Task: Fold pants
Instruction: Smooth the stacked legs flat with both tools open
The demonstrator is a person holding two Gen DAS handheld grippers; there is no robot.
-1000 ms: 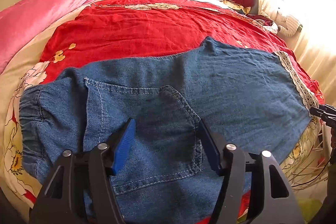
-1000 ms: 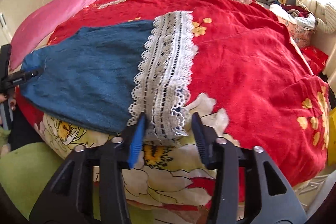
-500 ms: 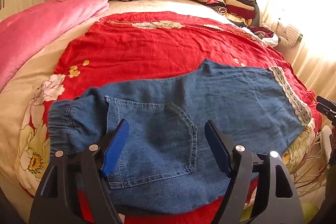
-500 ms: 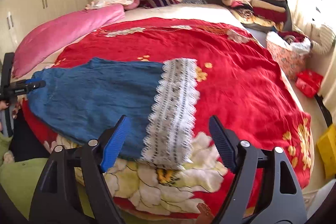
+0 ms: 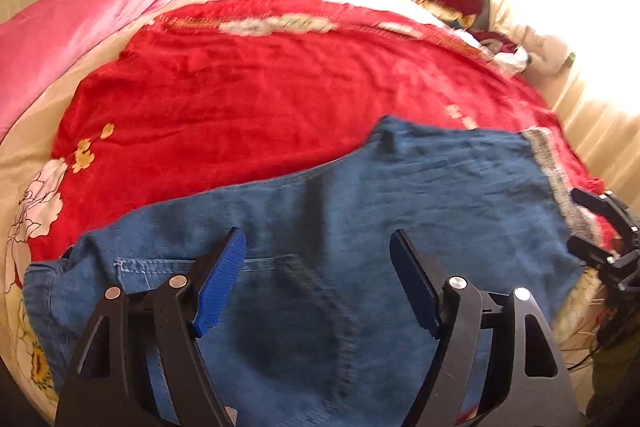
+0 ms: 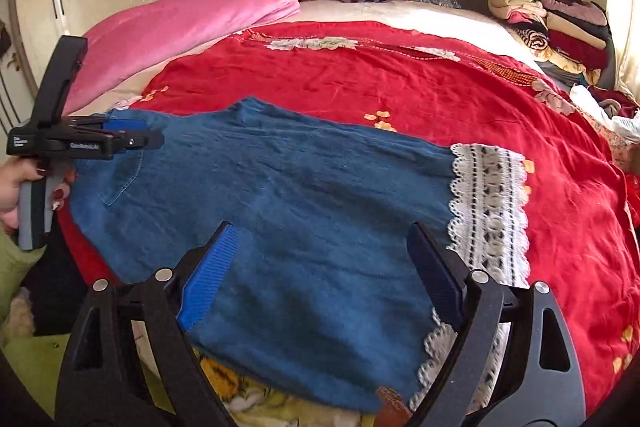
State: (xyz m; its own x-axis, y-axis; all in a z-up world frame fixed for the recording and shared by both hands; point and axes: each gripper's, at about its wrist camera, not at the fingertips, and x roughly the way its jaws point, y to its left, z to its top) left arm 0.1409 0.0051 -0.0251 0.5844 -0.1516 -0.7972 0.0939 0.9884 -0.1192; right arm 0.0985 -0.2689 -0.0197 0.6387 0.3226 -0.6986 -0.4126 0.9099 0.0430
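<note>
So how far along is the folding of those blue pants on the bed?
Partly done: the denim pants already lie doubled lengthwise on the red bedspread, lace cuffs stacked. Nothing is gripped: the left gripper and right gripper hover open, the right's jaws just having opened. Folding waist to cuff remains.

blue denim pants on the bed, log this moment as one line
blue denim pants flat on red bedspread | left gripper open, holds nothing | right gripper open, jaws just opened, holds nothing
</note>
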